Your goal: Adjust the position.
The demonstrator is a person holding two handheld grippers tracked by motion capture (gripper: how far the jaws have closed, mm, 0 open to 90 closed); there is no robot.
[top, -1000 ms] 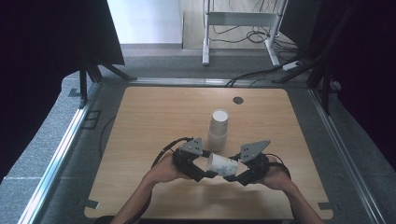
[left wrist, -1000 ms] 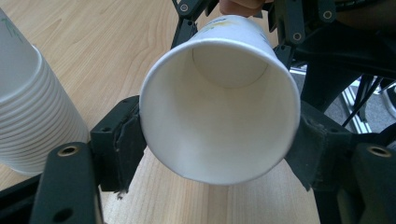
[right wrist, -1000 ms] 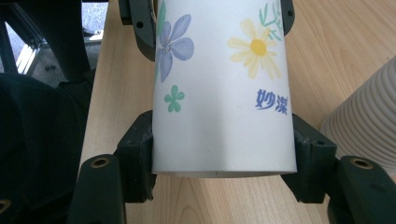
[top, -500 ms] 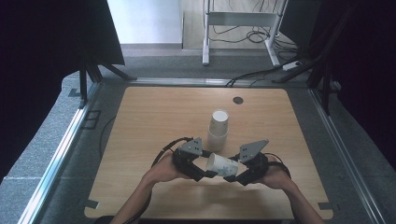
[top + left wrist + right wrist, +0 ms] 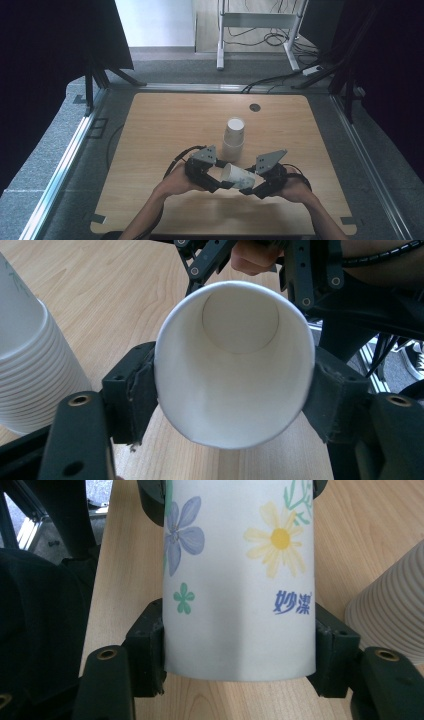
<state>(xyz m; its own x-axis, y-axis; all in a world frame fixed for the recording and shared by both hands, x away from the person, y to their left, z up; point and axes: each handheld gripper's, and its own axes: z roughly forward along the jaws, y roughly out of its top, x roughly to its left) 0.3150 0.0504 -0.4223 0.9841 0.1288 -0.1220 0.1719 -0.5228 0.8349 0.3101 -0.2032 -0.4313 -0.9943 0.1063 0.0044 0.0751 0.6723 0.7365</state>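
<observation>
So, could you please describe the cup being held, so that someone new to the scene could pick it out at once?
On the wooden table, near its front edge, the left gripper and right gripper hold one paper cup between them. It lies on its side, just in front of the upright stack of cups. Unlike those, it is single, tipped over and gripped at both ends.
</observation>
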